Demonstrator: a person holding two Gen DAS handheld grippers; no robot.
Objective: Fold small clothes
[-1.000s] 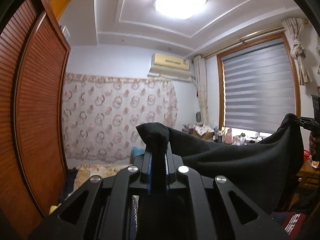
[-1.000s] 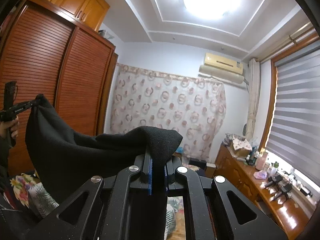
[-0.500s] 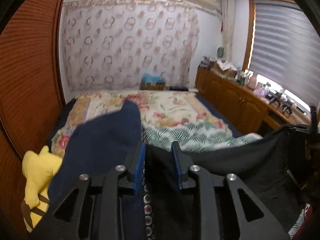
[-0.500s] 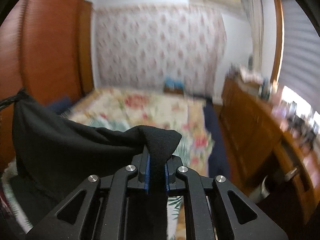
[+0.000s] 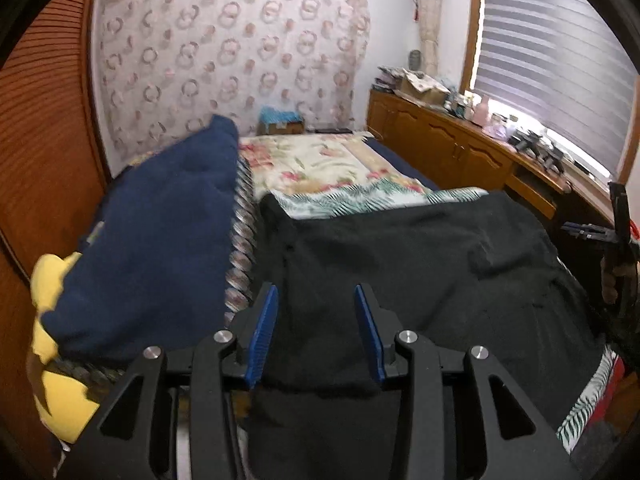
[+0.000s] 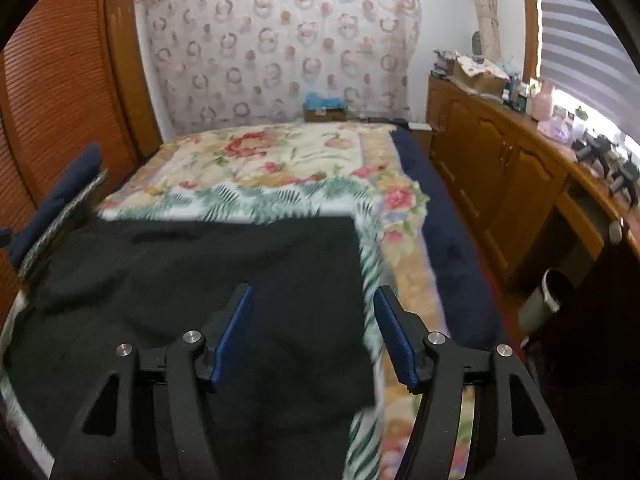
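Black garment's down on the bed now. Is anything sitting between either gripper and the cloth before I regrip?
Nothing visible. The black garment lies spread on the floral bedspread, and its near edge runs right between the opening jaws of the left gripper and the right gripper. The navy garment lies to its left side.

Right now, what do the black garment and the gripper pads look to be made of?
Black garment: looks like a soft matte knit or fleece; it soaks up light and lies in slack folds on the bed. The exact fibre is unclear. Pads of the left gripper, as on the right gripper: blue, apparently ribbed rubber or plastic, in black, seemingly plastic arms. Both jaws are opening, cloth lying loose between them.
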